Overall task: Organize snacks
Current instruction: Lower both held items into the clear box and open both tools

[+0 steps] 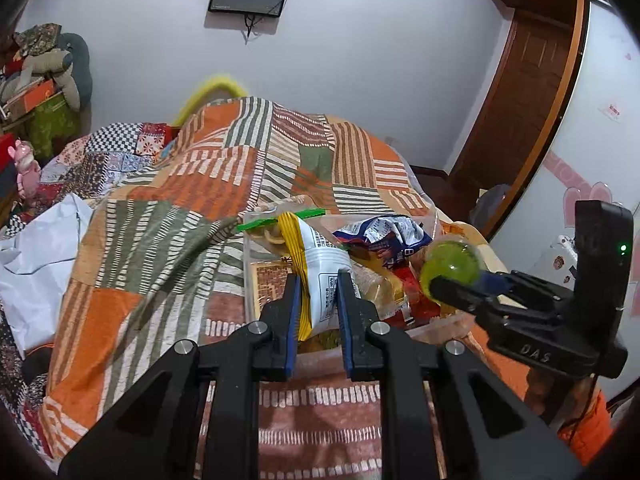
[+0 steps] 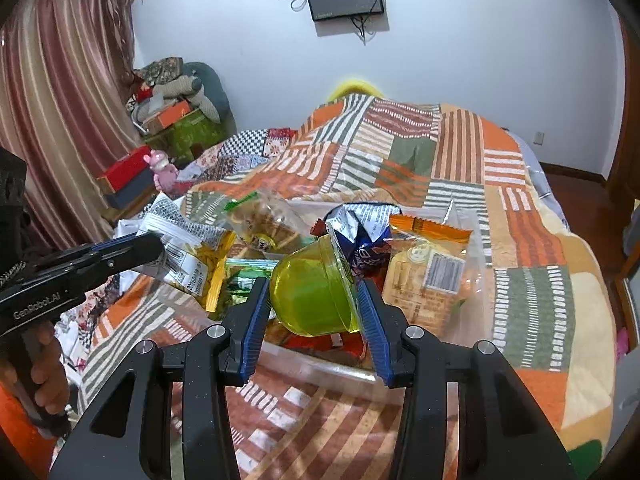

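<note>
Left wrist view: our left gripper (image 1: 318, 304) has its jaws clamped on a white and yellow snack bag (image 1: 316, 268), lifted above the clear plastic bin (image 1: 436, 328) of snacks on the bed's patchwork blanket (image 1: 160, 240). Our right gripper (image 2: 312, 308) has its jaws closed around a green jelly cup (image 2: 312, 292), tilted on its side just over the same bin.
</note>
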Tool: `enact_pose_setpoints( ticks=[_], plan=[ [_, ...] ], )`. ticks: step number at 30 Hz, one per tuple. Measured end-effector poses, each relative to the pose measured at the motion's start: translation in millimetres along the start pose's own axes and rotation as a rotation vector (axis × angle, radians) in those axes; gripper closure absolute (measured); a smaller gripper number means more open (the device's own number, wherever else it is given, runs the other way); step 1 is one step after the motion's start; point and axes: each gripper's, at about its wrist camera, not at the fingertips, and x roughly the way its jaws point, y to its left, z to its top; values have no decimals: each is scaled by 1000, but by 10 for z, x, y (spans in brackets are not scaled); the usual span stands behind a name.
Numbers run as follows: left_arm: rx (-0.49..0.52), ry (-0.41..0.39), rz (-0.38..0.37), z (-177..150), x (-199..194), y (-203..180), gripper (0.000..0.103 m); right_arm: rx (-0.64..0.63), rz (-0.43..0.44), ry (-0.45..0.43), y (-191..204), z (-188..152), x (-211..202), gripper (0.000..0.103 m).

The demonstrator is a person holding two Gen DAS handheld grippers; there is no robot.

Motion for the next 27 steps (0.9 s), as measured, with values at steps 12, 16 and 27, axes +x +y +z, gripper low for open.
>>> enact_pose_setpoints(
  ticks=[12, 16, 27],
  plan=[
    [-37, 71, 32, -64, 311, 133, 82, 2, -16, 14, 1, 24, 64, 58],
    [-20, 107, 50, -112, 352, 125, 73, 14, -17, 9, -15, 33, 23, 55],
    [34, 18, 69, -68, -88, -74, 66, 12, 2, -66, 54, 79, -360, 55]
  ],
)
